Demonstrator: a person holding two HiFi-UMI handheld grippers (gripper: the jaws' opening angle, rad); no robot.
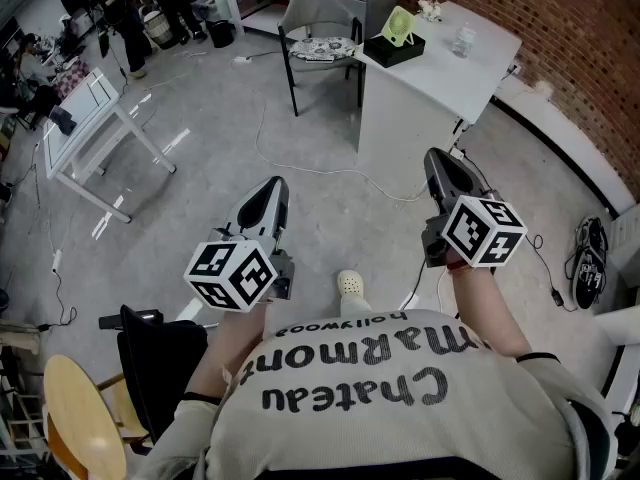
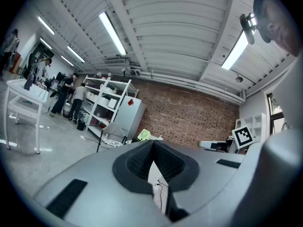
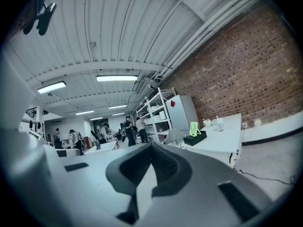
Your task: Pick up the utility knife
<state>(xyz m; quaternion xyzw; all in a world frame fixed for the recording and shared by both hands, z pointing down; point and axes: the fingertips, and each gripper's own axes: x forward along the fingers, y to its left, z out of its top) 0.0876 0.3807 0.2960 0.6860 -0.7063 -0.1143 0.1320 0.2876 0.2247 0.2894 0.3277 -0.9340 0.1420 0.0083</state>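
Observation:
No utility knife shows in any view. In the head view my left gripper (image 1: 272,190) is held level over the grey floor, its jaws shut with nothing between them. My right gripper (image 1: 437,158) is held level to its right, also shut and empty, pointing toward the white table (image 1: 470,63). In the left gripper view the dark pads of the left gripper (image 2: 153,143) meet at the tip. The right gripper view shows the same for the right gripper (image 3: 151,146).
On the white table stand a black box with a green stand (image 1: 395,40) and a clear glass (image 1: 463,40). A grey chair (image 1: 320,28) stands left of it. A second white table (image 1: 85,118) is at far left, a black chair (image 1: 160,358) near my legs. Cables cross the floor.

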